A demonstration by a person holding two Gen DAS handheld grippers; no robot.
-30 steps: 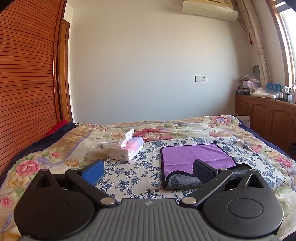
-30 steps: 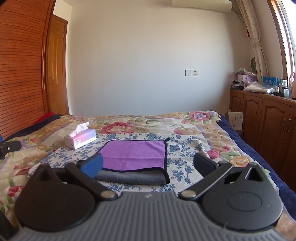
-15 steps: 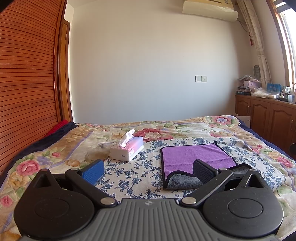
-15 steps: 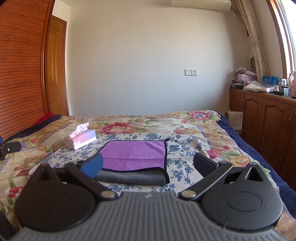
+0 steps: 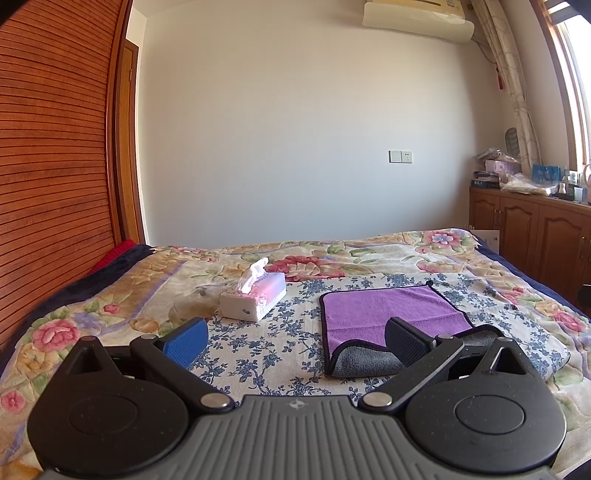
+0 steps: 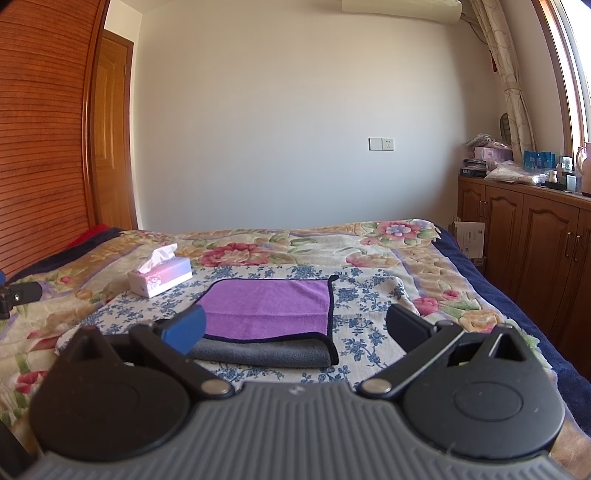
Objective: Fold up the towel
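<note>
A home bedroom. A bed (image 6: 424, 258) with a floral quilt fills the floor, a tissue box (image 6: 160, 277) lying on it. Slatted wooden wardrobe doors (image 5: 51, 166) stand left, cluttered wooden cabinets (image 6: 524, 240) under a curtained window (image 6: 572, 74) right, an air conditioner (image 5: 417, 18) overhead.

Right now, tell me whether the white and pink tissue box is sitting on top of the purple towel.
No. The white and pink tissue box sits on the floral bedspread, apart from the purple towel.
</note>
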